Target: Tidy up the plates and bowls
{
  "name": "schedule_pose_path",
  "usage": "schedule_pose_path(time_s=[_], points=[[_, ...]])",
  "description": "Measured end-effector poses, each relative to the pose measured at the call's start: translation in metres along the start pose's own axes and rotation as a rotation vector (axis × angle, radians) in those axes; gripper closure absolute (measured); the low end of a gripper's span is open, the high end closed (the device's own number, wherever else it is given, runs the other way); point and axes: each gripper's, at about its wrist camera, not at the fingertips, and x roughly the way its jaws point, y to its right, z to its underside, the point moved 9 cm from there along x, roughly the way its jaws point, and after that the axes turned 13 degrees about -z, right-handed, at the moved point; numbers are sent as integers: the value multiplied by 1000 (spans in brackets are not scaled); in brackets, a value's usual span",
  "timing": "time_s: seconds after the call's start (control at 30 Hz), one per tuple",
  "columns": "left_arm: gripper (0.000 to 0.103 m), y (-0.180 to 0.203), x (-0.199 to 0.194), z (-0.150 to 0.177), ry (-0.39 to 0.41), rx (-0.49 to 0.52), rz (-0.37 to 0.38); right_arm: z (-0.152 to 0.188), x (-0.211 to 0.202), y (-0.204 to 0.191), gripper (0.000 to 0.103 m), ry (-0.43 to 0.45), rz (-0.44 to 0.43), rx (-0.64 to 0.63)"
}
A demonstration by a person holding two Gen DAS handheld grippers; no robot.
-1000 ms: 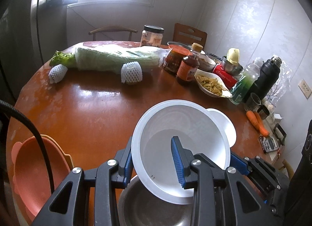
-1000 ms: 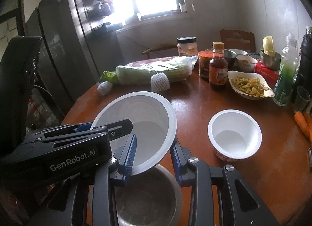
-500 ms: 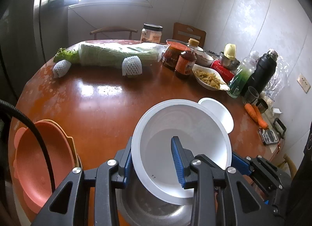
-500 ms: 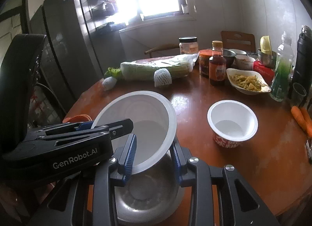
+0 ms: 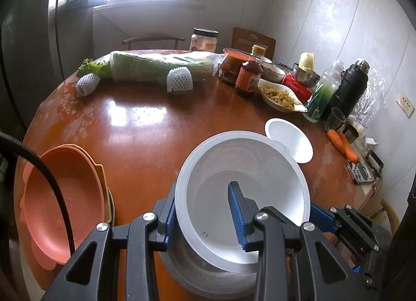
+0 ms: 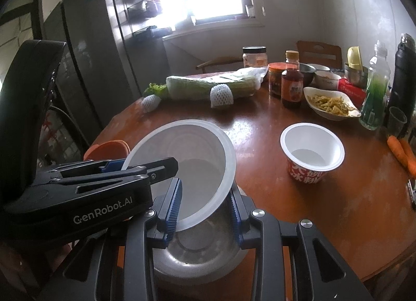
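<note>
Pinching the white bowl (image 5: 241, 197) rim between them, both tongs (image 5: 205, 219) (image 6: 205, 204) hold it above the steel bowl (image 6: 197, 251).

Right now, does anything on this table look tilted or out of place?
Yes: the large white bowl hangs tilted over the steel bowl, gripped at opposite rim sides by the left tongs and right tongs. Two carrots lie loose near the table edge.

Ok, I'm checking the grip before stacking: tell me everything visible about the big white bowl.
The big white bowl is plain, smooth and plastic-looking, with a rolled rim, and empty. It hangs tilted above the metal bowl. The left gripper pinches its rim on one side and the right gripper on the other, each with one pad inside and one outside. Whether it touches the metal bowl is unclear.
</note>
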Motion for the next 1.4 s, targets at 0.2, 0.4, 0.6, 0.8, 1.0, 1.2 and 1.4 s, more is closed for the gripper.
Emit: schedule_pose_path(time_s=[0.2,0.4,0.6,0.8,1.0,1.2,1.4], points=[[67,2,3,9,-13,9,-3,8,0,1,67,-9,-1,3],[67,3,9,18,-37,18,-7,18,2,3,67,-24,-5,14],[67,4,13,26,-47,29,-24,28,5,3,67,-44,-8,16],[67,4,15,30,-50,37,-32,34,5,3,67,-52,-4,9],[67,4,17,32,-53,38,-33,35,7,3,67,-57,0,3],[67,3,20,34,-58,45,-41,38,11,4,67,-63,-5,9],[67,3,24,35,-62,52,-42,41,13,6,67,-69,-3,6]])
